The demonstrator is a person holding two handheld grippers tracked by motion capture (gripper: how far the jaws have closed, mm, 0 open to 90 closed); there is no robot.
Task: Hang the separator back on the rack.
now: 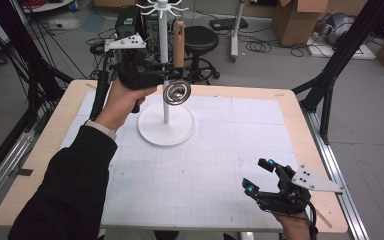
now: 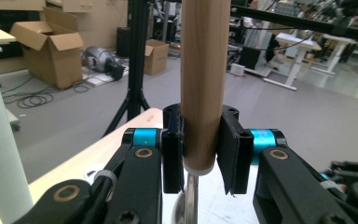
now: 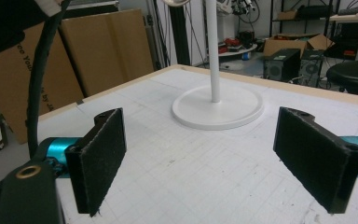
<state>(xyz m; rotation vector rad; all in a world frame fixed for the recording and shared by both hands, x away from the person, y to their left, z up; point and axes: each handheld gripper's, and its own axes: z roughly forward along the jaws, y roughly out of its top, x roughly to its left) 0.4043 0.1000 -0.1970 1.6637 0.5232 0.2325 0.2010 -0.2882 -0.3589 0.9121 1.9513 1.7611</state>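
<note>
Above the white stand, one wooden-handled ladle clamped in the left tool; right tool agape, empty

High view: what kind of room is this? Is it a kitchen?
Probably not a kitchen; it looks like a workshop or lab. Cardboard boxes, loose cables on the grey floor and a black stool stand around the table.

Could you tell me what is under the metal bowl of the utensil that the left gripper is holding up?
Under the bowl sits the white stand's round base on the table mat. The bowl covers part of the stand's pole from the high view.
</note>
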